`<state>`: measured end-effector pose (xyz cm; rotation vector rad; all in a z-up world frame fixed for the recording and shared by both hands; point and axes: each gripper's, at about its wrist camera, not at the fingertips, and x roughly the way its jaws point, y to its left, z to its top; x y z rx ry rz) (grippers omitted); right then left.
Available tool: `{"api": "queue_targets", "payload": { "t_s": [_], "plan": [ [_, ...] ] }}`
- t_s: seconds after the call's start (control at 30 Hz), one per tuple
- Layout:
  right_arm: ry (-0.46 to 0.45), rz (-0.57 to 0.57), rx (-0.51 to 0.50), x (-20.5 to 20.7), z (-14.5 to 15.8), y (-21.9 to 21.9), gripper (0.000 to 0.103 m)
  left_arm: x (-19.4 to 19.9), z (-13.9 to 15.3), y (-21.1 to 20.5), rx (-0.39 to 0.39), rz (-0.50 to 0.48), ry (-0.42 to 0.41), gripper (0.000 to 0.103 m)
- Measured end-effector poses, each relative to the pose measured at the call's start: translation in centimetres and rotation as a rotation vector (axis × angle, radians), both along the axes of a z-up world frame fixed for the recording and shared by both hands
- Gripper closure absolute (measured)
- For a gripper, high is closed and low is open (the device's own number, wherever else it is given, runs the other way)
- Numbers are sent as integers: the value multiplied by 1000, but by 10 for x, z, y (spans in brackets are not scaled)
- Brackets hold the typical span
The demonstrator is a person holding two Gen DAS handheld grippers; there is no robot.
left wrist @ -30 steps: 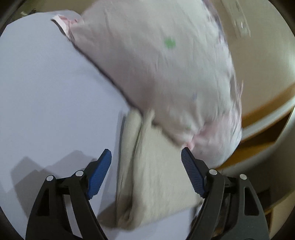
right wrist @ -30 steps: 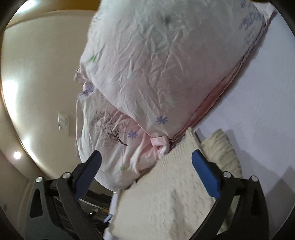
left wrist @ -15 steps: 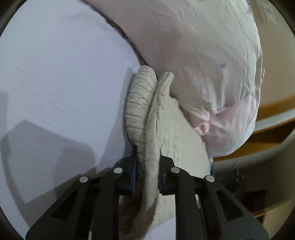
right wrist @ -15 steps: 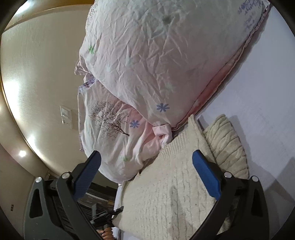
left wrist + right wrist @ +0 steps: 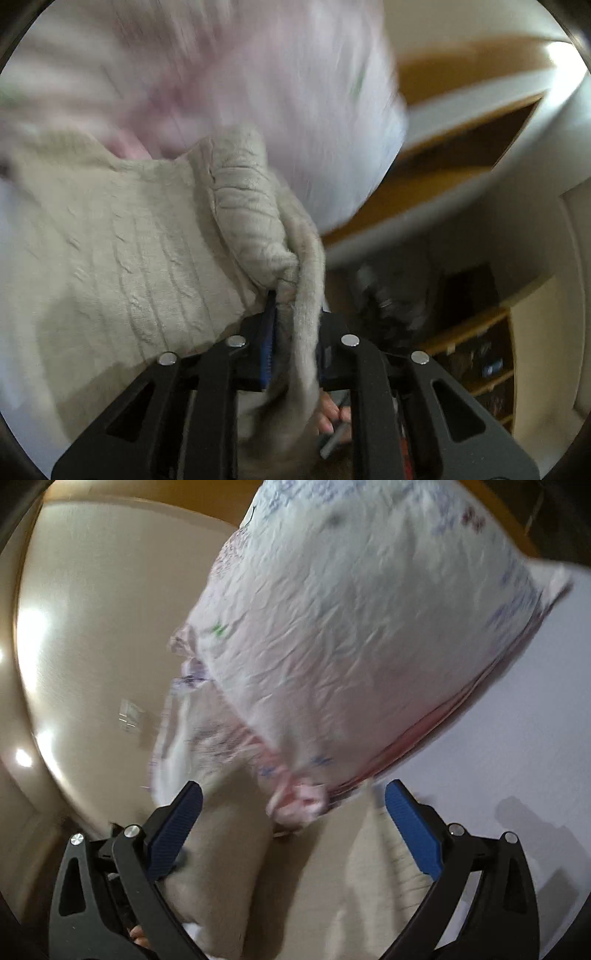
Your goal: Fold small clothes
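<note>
A cream cable-knit sweater lies on a white sheet, against a pink-white pillow. My left gripper is shut on a bunched edge of the sweater, and the cloth hangs down between the blue pads. The view is blurred. In the right wrist view the sweater lies between and beneath the fingers of my right gripper, which is open and empty. Its blue pads stand wide apart.
A large floral pillow lies just beyond the sweater and also shows in the left wrist view. The white sheet spreads to the right. A wooden bed frame and shelves stand past the bed's edge.
My left gripper shut on the sweater's edge and has swung it up and to the right. The right gripper stayed open and shifted over the sweater.
</note>
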<state>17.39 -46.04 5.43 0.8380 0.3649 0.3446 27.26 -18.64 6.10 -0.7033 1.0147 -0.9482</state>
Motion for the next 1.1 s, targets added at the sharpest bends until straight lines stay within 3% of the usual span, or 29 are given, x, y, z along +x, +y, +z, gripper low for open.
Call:
{"api": "queue_targets", "payload": {
  "t_s": [0.07, 0.1, 0.13, 0.2, 0.23, 0.3, 0.33, 0.4, 0.47, 0.57, 0.7, 0.73, 0.77, 0.8, 0.83, 0.9, 0.97, 1.03, 1.1],
  "plan": [
    [37, -19, -7, 2, -4, -7, 4, 10, -24, -47, 17, -109, 110, 85],
    [57, -14, 6, 4, -7, -11, 4, 8, -27, -55, -72, -169, 136, 85],
    [69, -2, 17, 5, -9, -13, 4, 0, -20, -53, -127, -205, 112, 85],
    [121, 41, 33, 11, -14, -13, 4, -12, 3, -33, -117, -184, -14, 80],
    [165, 61, 26, 15, -17, -11, 2, -20, 14, -12, -82, -128, -82, 73],
    [267, 130, 11, 27, -25, -2, 2, -31, 26, 28, 38, 24, -163, 33],
    [303, 144, 2, 31, -29, 2, 2, -36, 27, 50, 126, 109, -196, 29],
    [385, 184, -26, 41, -38, 13, 2, -40, 18, 77, 250, 189, -192, 28],
    [436, 215, -66, 48, -45, 25, 2, -38, -3, 90, 303, 210, -96, 28],
    [460, 242, -98, 51, -52, 34, 2, -37, -31, 81, 335, 175, -6, 28],
    [442, 240, -129, 48, -53, 38, 3, -37, -47, 64, 387, 160, -7, 21],
    [436, 248, -141, 49, -51, 41, 15, -32, -50, 59, 384, 157, -7, 21],
    [439, 249, -183, 49, -51, 47, 22, -33, -54, 67, 377, 153, -5, 20],
    [441, 249, -211, 49, -51, 51, 40, -30, -55, 65, 361, 154, -11, 19],
    [444, 280, -178, 51, -56, 53, 56, -29, -54, 63, 366, 156, -27, 19],
    [411, 293, -156, 49, -54, 54, 63, -29, -52, 61, 392, 143, -42, 38],
    [324, 342, -118, 43, -44, 60, 66, -33, -42, 76, 363, 119, -54, 55],
    [252, 433, -87, 41, -35, 79, 67, -41, -30, 97, 356, 100, -86, 59],
    [239, 487, -119, 44, -32, 103, 67, -55, -17, 119, 408, 121, -165, 59]
  ]
}}
